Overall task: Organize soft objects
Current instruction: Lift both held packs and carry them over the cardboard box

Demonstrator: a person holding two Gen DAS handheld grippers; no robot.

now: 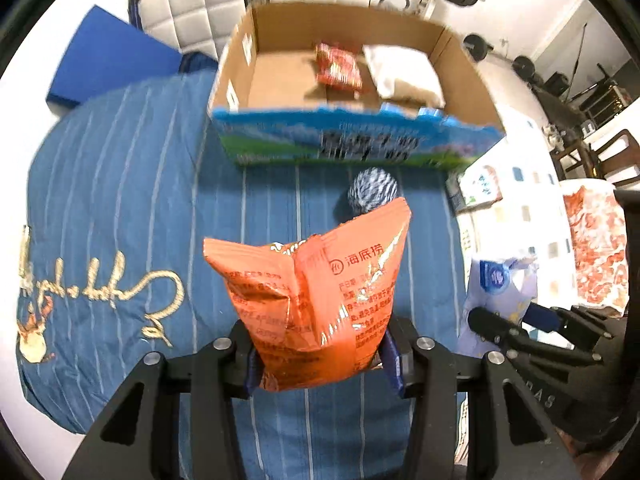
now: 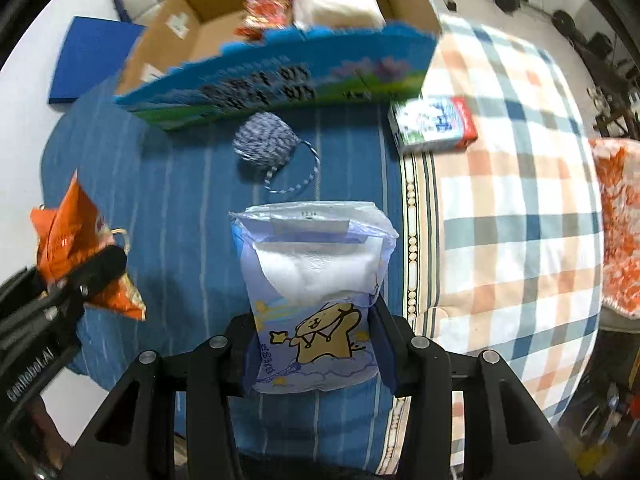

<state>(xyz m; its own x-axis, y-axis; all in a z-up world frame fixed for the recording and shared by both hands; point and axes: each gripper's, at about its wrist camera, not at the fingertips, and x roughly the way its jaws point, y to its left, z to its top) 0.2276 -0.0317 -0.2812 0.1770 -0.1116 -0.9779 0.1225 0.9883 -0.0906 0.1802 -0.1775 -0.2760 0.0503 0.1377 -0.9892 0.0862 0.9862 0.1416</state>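
Note:
My left gripper is shut on an orange snack bag, held up above the blue striped bedcover. In the right wrist view the same orange snack bag hangs at the left edge. My right gripper is shut on a pale blue tissue pack with a cartoon print; the tissue pack also shows at the right of the left wrist view. Ahead stands an open cardboard box holding a red snack bag and a white pillow-like pack. A blue-white yarn ball lies before it.
A small red-and-blue carton lies right of the box on a checked quilt. An orange-patterned cloth sits at the far right. A blue flat board lies on the floor at the left. White padded chairs stand behind the box.

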